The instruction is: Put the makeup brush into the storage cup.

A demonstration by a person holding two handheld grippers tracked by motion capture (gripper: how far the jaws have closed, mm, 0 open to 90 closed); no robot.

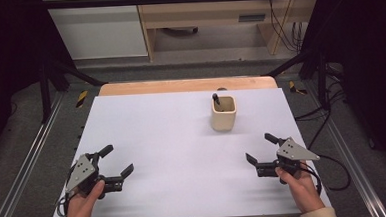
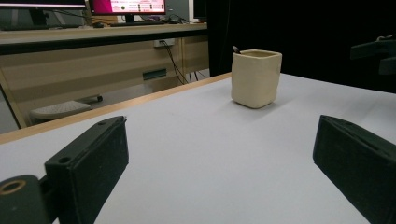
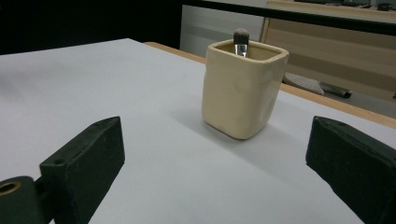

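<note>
The cream cup [image 1: 224,114] stands upright on the far right part of the white table [image 1: 173,154], with a brush [image 3: 241,41] in it, apparently bristles up. Both the left gripper [image 1: 116,161] and the right gripper [image 1: 260,148] rest near the table's near edge, jaws wide and empty, well apart from the cup. Judging by this, nothing has been handled yet; the reach and grasp remain.

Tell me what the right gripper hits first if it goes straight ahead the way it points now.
Probably the cream cup holding a brush: it stands between the open jaws of the right gripper, slightly right of centre, with bare table before it.
</note>
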